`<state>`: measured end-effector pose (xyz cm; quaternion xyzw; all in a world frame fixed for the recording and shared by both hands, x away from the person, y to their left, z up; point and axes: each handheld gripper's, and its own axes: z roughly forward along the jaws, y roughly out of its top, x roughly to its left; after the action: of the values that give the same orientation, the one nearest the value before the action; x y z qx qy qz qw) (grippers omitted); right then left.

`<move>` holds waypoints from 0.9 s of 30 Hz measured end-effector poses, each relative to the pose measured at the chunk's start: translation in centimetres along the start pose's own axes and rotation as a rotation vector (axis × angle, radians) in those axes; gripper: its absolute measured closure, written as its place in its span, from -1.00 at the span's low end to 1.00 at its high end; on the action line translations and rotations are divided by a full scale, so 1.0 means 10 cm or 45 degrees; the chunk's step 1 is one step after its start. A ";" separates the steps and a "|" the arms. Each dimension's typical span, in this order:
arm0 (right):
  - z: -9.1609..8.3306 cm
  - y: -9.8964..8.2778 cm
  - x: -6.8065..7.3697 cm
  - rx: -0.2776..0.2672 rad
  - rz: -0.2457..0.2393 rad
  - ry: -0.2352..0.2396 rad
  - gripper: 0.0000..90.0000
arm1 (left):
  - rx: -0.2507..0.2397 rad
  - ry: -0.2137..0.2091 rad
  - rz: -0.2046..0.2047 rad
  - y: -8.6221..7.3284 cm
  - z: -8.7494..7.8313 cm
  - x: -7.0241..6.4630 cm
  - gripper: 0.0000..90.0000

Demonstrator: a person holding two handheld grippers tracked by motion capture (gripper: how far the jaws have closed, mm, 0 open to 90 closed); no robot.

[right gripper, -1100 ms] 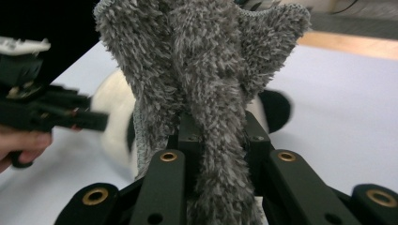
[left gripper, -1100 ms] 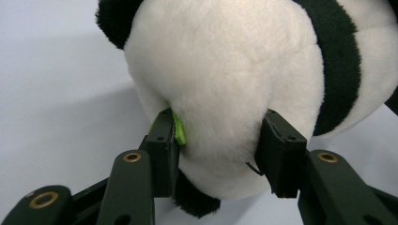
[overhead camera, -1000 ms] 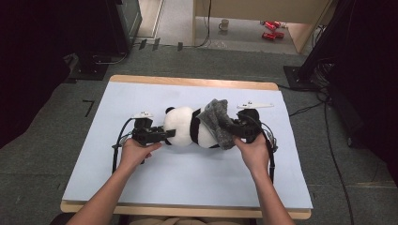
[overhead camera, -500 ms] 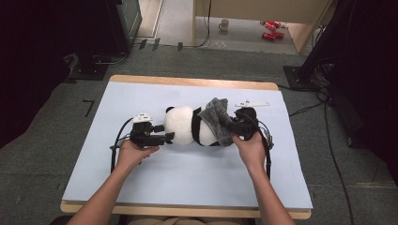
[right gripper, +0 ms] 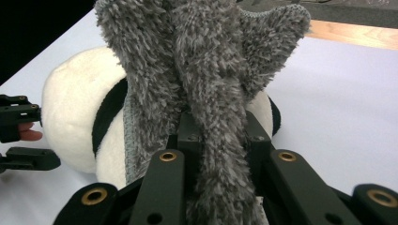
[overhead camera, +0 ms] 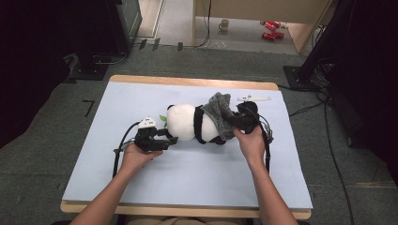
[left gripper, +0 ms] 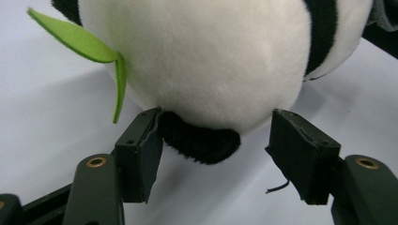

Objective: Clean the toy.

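While the right gripper (right gripper: 217,136) pinches the grey fleece cloth (overhead camera: 220,115) over the plush panda (overhead camera: 187,123) lying mid-table toward the far edge, the left gripper (left gripper: 216,143), jaws just opened, brackets its black ear, probably to steady it.

From above, I see a panda plush (overhead camera: 187,123) lying on its side near the middle of the pale blue surface (overhead camera: 187,173). A grey fuzzy cloth (overhead camera: 219,112) is draped over the end of the plush nearer my right hand. My right claw (overhead camera: 234,123) is clamped on that cloth, with my right hand (overhead camera: 251,143) behind it. My left claw (overhead camera: 172,139) sits at the white head end of the plush; its jaws have just been opening and stand apart. A small green leaf (overhead camera: 163,118) shows beside the head. A white strip (overhead camera: 254,98) lies near the far edge of the surface.
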<state>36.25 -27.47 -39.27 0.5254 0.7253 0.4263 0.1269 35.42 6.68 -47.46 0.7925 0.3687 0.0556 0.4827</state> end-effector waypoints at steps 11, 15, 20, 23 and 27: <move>-0.09 0.02 0.01 -0.049 0.026 0.007 0.67 | -0.008 -0.005 -0.086 0.05 0.07 -0.02 0.32; -0.16 0.06 0.12 -0.079 0.007 0.047 0.67 | 0.015 0.006 -0.074 0.08 0.07 -0.09 0.50; -0.14 0.08 0.44 -0.079 -0.044 0.164 0.67 | 0.038 -0.014 -0.103 0.11 0.03 -0.15 0.56; -0.09 0.06 0.59 -0.059 -0.073 0.205 0.68 | 0.048 -0.024 -0.132 0.10 -0.02 -0.19 0.57; 0.06 -0.02 0.86 -0.012 -0.118 0.289 0.68 | 0.050 -0.027 -0.163 0.09 -0.11 -0.28 0.56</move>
<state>32.95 -19.72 -37.51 0.4391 0.7564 0.4803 0.0660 33.44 5.44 -45.43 0.7771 0.4143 0.0089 0.4736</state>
